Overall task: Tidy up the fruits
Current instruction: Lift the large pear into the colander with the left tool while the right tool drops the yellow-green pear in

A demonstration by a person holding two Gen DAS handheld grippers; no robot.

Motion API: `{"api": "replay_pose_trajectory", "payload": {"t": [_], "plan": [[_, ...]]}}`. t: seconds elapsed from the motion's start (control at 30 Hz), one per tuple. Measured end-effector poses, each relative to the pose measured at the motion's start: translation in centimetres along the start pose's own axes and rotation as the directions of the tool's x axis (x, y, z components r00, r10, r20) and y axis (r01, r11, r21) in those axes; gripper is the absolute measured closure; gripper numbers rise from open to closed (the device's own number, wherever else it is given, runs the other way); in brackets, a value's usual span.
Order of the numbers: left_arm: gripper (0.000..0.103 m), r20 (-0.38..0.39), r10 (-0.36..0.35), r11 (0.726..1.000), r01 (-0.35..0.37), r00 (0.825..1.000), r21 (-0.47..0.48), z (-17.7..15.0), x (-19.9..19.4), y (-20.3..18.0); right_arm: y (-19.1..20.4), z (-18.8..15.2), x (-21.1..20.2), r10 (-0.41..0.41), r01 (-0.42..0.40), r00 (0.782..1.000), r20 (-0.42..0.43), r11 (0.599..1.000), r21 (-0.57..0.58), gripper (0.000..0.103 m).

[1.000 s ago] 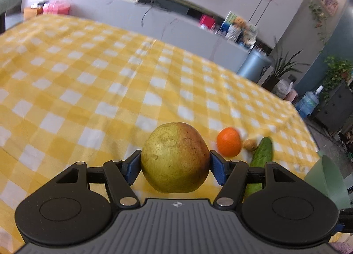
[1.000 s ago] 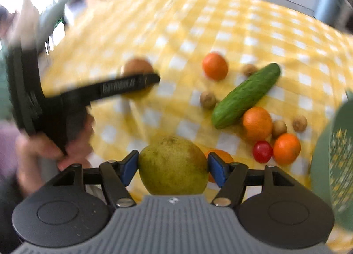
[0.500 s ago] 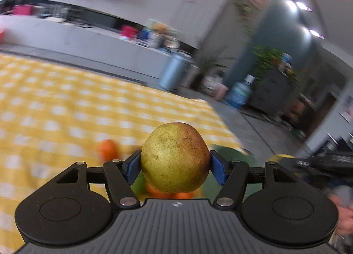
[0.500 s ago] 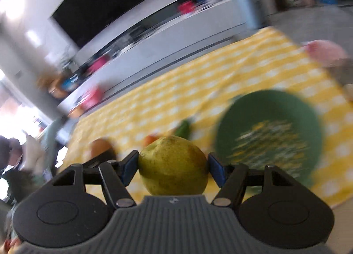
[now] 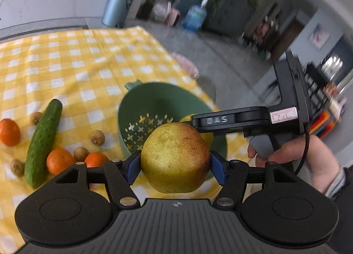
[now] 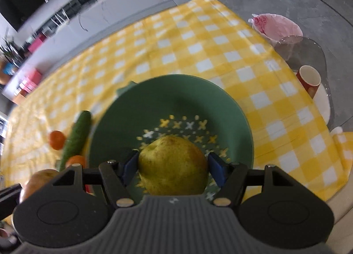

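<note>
The left hand-held gripper (image 5: 175,162) is clamped on a yellow-green pear with a russet blush (image 5: 175,158), its blue pads (image 5: 132,167) pressing both flanks of the fruit. The right hand-held gripper (image 6: 173,169) is likewise clamped on a second, greener pear (image 6: 173,165), held between its own blue pads (image 6: 217,171).

Directly ahead of and below the right hand-held gripper sits a green colander (image 6: 176,99) on the table (image 6: 198,39), which carries a yellow-and-white checked cloth. The second pear hangs over the colander's perforated bottom; whether it touches the bottom cannot be told. From the left wrist view, the colander (image 5: 154,101) lies just beyond the first pear, and the right hand-held gripper (image 5: 229,120) reaches over its rim from the right, held by the person's right hand (image 5: 293,154).

To the left of the left hand-held gripper, on the cloth, lies a cucumber (image 5: 43,143), angled away. Three oranges are near it: one (image 5: 8,132) to its far left, one (image 5: 59,161) just beside its near end, and one (image 5: 96,159) partly behind the gripper linkage. Several small brown round fruits (image 5: 97,137) lie scattered between the cucumber and the colander.

To the right of the right hand-held gripper, at the table's edge, stands a red mug (image 6: 308,79).
</note>
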State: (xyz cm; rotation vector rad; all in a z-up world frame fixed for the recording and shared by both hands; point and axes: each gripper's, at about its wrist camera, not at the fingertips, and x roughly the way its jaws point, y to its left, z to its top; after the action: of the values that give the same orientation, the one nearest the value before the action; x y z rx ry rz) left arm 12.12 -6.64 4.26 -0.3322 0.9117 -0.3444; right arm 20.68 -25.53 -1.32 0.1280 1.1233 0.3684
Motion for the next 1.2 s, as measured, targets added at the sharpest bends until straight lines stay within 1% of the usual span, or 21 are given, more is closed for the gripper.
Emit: {"api": "replay_pose_trajectory", "payload": {"t": [0.07, 0.13, 0.17, 0.2, 0.27, 0.4, 0.5, 0.63, 0.77, 0.83, 0.87, 0.93, 0.97, 1.03, 1.1, 1.13, 1.17, 1.2], "plan": [[0.029, -0.044, 0.031, 1.000, -0.031, 0.999, 0.004, 0.7, 1.6, -0.1, 0.8, 0.4, 1.1, -0.090, 0.089, 0.996, -0.001, 0.994, -0.065, 0.038], [0.029, -0.096, 0.094, 0.996, -0.093, 0.991, 0.016, 1.0, 3.3, -0.5, 1.4, 0.6, 1.8, -0.164, 0.163, 0.986, -0.005, 0.981, -0.106, 0.038], [0.029, -0.118, 0.123, 0.992, -0.121, 0.985, 0.024, 1.2, 4.0, -0.7, 1.4, 0.8, 2.3, -0.190, 0.187, 0.982, -0.014, 0.976, -0.114, 0.038], [0.029, -0.123, 0.140, 0.990, -0.137, 0.982, 0.032, 1.3, 4.3, -1.1, 1.2, 1.0, 2.7, -0.201, 0.196, 0.979, -0.031, 0.974, -0.111, 0.038], [0.029, -0.126, 0.162, 0.987, -0.158, 0.979, 0.041, 1.7, 5.0, -1.3, 0.6, 1.5, 3.1, -0.202, 0.199, 0.979, -0.038, 0.977, -0.074, 0.038], [0.029, -0.154, 0.183, 0.983, -0.184, 0.971, 0.009, 2.4, 6.6, -1.5, -0.7, 2.7, 3.5, -0.177, 0.177, 0.982, -0.069, 0.984, -0.006, 0.038], [0.029, -0.147, 0.210, 0.978, -0.211, 0.967, 0.011, 2.2, 7.4, -1.6, -0.7, 3.0, 3.5, -0.165, 0.165, 0.983, -0.078, 0.986, -0.004, 0.038], [0.029, -0.163, 0.226, 0.973, -0.229, 0.960, 0.001, 1.9, 8.4, -1.8, -0.5, 3.1, 3.5, -0.140, 0.140, 0.987, -0.079, 0.990, -0.011, 0.029], [0.029, -0.133, 0.294, 0.956, -0.289, 0.946, 0.055, 1.5, 8.7, -2.9, -0.1, 2.9, 3.6, -0.144, 0.143, 0.987, -0.069, 0.989, -0.026, 0.027], [0.029, -0.125, 0.316, 0.948, -0.308, 0.941, 0.074, 1.4, 8.9, -3.1, -0.4, 2.8, 3.3, -0.133, 0.134, 0.990, -0.051, 0.991, 0.009, 0.027], [0.029, -0.123, 0.322, 0.946, -0.313, 0.939, 0.082, 1.4, 9.0, -3.1, -0.7, 2.7, 3.0, -0.121, 0.122, 0.992, -0.038, 0.992, 0.034, 0.027], [0.029, -0.124, 0.329, 0.943, -0.318, 0.936, 0.097, 1.4, 9.1, -3.2, -1.3, 2.7, 2.5, -0.078, 0.079, 0.997, -0.016, 0.994, 0.079, 0.023], [0.029, -0.125, 0.334, 0.941, -0.322, 0.934, 0.105, 1.4, 9.2, -3.3, -1.5, 2.8, 2.3, -0.057, 0.058, 0.998, -0.012, 0.994, 0.089, 0.023], [0.028, -0.126, 0.343, 0.936, -0.327, 0.931, 0.133, 1.4, 9.4, -3.6, -1.7, 2.8, 2.2, -0.040, 0.041, 0.999, -0.011, 0.995, 0.092, 0.023], [0.025, -0.116, 0.364, 0.923, -0.340, 0.924, 0.182, 1.2, 9.6, -3.9, -1.7, 2.7, 1.8, -0.033, 0.033, 0.999, 0.003, 0.995, 0.096, 0.023], [0.018, -0.110, 0.369, 0.914, -0.338, 0.923, 0.225, 1.2, 9.8, -4.2, -1.7, 2.6, 1.6, -0.019, 0.018, 1.000, 0.013, 0.995, 0.096, 0.023], [0.015, -0.102, 0.381, 0.902, -0.345, 0.919, 0.261, 1.0, 9.9, -4.4, -1.7, 2.5, 1.3, 0.007, -0.008, 1.000, 0.019, 0.995, 0.102, 0.023], [0.014, -0.086, 0.389, 0.891, -0.351, 0.917, 0.288, 1.0, 9.8, -4.6, -1.8, 2.5, 1.2, 0.030, -0.032, 0.999, 0.021, 0.993, 0.112, 0.023]]}}
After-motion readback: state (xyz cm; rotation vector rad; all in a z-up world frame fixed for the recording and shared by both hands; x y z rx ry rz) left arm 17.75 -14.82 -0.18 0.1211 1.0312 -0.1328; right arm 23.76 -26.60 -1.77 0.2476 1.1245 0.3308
